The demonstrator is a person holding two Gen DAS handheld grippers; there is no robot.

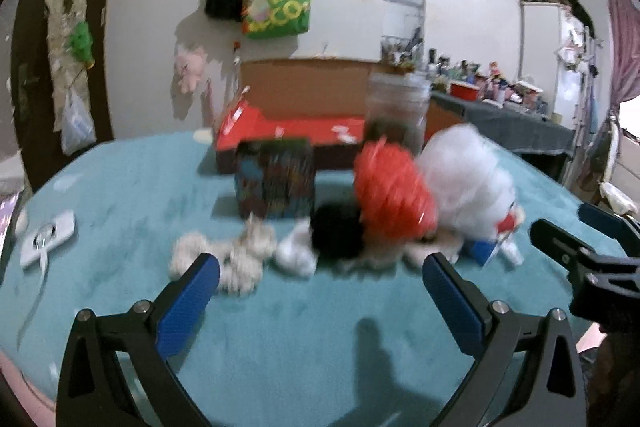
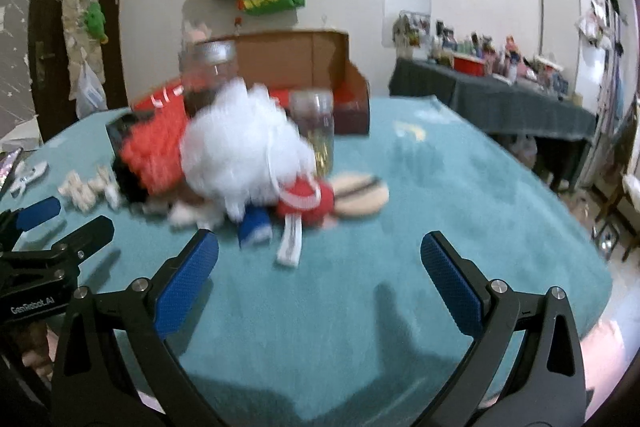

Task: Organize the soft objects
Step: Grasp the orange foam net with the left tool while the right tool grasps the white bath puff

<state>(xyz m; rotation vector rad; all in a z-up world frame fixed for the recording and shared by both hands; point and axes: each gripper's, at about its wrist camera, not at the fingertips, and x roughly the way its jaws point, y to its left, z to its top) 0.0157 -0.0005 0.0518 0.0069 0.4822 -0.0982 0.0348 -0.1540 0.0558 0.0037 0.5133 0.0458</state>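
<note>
Left wrist view: left gripper (image 1: 320,279) spread wide, nothing between the blue pads, poised over the bare teal cloth of the table (image 1: 304,339) short of the soft pile. Soft pile heaped mid-table, toward the far edge: red pouf (image 1: 392,183) touching white pouf (image 1: 468,183), black ball (image 1: 336,231) just below the red one, small white fluffy pieces (image 1: 232,255) trailing off to the left. Behind, an open red-lined cardboard box (image 1: 296,123) at the far edge, probably the destination.

Step in hand, by judgement: the approach, nothing gripped yet. Next move calls for a forward reach and a gentle squeeze on one piece; the fluffy pieces lie nearest the left tool, the white pouf nearest the right.

Right wrist view: right gripper (image 2: 320,267) equally wide and empty. Shown only here: a flat tan pad (image 2: 360,195) beside a red plush bit (image 2: 308,203), a white strap (image 2: 290,243), and a second, smaller jar (image 2: 314,123). Shown only from the left: a patterned cube box (image 1: 276,179) and a white remote-like object (image 1: 48,237) near the left edge. Motion blur throughout; fine details uncertain.
</note>
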